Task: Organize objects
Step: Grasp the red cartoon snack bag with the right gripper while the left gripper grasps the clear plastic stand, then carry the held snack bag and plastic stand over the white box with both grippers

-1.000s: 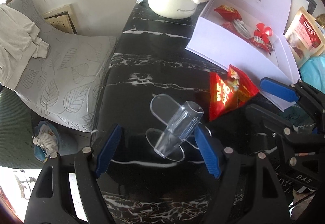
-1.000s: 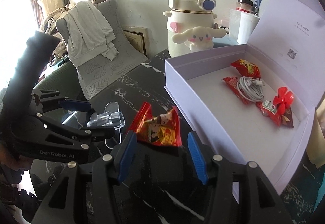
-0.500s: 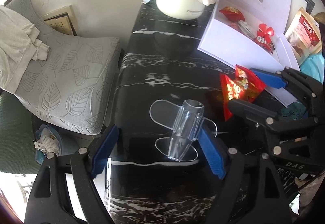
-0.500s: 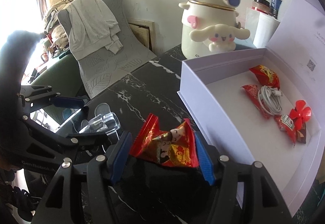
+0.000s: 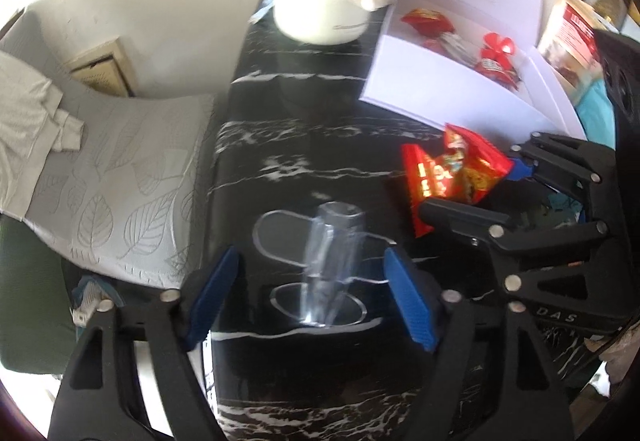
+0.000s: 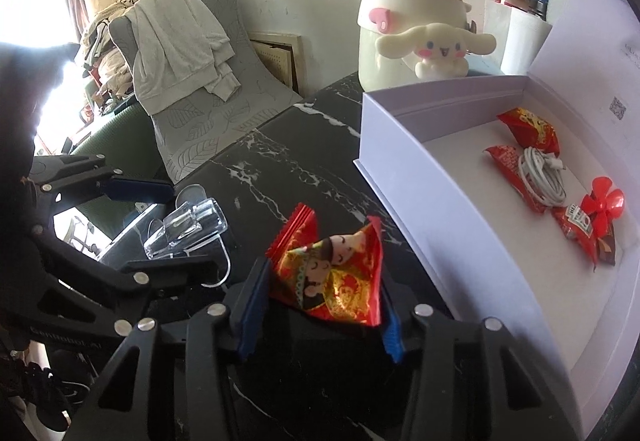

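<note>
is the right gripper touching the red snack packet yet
Touching. In the right wrist view the red snack packet sits wedged between both blue fingers of the right gripper, no gap on either side.

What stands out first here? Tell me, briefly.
The bright red snack packet pinched between the right gripper's blue pads, just short of the open white box that already holds red packets and a coiled cable. Behind the box stands a cream cartoon-dog jug. The left gripper sits open around a clear acrylic stand on the black marble table.
</note>
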The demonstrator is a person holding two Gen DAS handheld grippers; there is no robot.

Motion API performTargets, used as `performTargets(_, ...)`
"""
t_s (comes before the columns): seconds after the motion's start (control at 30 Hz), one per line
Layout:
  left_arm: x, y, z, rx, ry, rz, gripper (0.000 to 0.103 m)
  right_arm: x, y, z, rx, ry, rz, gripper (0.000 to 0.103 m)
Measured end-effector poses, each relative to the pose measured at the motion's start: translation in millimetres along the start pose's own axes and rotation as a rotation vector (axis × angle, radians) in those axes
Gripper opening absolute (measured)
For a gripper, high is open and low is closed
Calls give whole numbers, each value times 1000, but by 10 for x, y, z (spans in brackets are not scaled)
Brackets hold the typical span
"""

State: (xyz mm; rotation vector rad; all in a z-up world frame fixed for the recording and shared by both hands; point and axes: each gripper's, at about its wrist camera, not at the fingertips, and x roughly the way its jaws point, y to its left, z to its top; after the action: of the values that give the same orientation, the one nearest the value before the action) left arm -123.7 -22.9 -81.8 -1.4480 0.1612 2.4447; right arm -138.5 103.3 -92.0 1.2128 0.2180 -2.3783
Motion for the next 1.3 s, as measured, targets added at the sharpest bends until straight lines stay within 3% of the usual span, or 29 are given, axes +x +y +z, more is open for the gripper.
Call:
performTargets(0.2,-35,-105,13,28,-12,-5,49,-110,5,-102,-18,-1,-11,46)
performTargets(0.27,-70,-124,3,27,-18,-8,38,-159,-7,-137,-12,2,-12,46)
performTargets(0.37,-106,-190,-43,31,-12,-24,35,-245,-52,-234,6,6,-18,46)
performTargets(0.77,-266,-755,-311,134,3,-58,35,-713,-177,-825,81,2,-56,46)
performTargets(1.0,-354,-998,-509,137,12,-95,35,-972,-249,-1141,122,2,-78,46)
performTargets(1.2,-339,-1030,-538,89,14,-104,45,-1060,-250,-1272,150,-6,-78,47)
performTargets(1.3,-309,-1058,-525,94,9,-75,60,-1070,-234,-1298,156,-12,-81,48)
